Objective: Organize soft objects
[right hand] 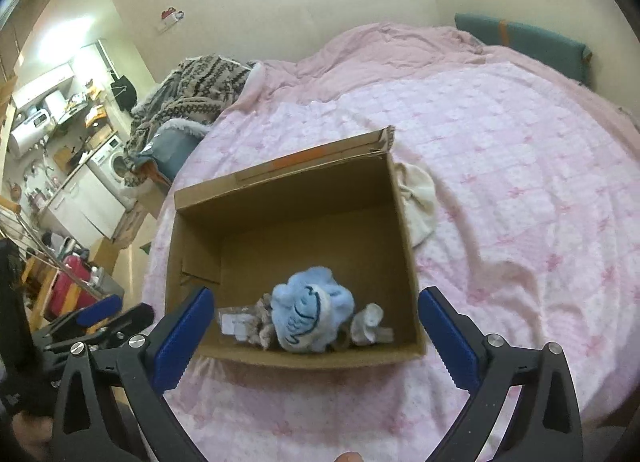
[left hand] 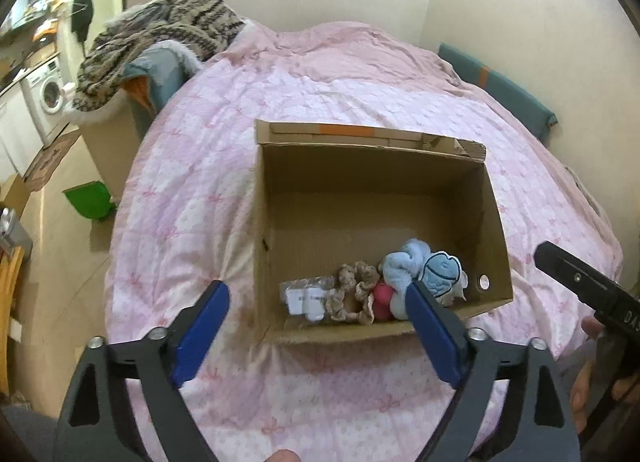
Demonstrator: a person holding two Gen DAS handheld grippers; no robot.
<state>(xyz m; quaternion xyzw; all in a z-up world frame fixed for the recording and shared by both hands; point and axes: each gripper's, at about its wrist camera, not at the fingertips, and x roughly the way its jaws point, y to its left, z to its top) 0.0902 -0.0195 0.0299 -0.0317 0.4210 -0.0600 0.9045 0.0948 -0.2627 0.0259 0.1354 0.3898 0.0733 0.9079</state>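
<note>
Pink-quilted bed (left hand: 192, 189) carrying a cardboard box (left hand: 276, 181), soft blue plush (right hand: 308, 310), scrunchie (left hand: 352, 294) and packet (left hand: 304, 296) lying inside along its near wall, left tool (left hand: 316, 304) and right tool (right hand: 316, 312) both hovering empty, jaws gaping.

A cardboard box (left hand: 372, 229) sits open on the bed (left hand: 192, 197), about in its middle. Inside, everything is bunched along the near wall: a small packet (left hand: 304, 298) furthest left, a scrunchie (left hand: 354, 296) beside it, then a ball (left hand: 383, 300), then a plush fish (left hand: 440, 272) with a bundle of cloth (left hand: 404, 266) against it. The far part of the box floor is bare. Just beyond the box's right wall a folded cloth (right hand: 420, 201) lies on the bed. A heap of blankets (left hand: 160, 37) rests off the bed's far left corner, and a cushion (left hand: 496, 81) stands against the wall at the far right.
</note>
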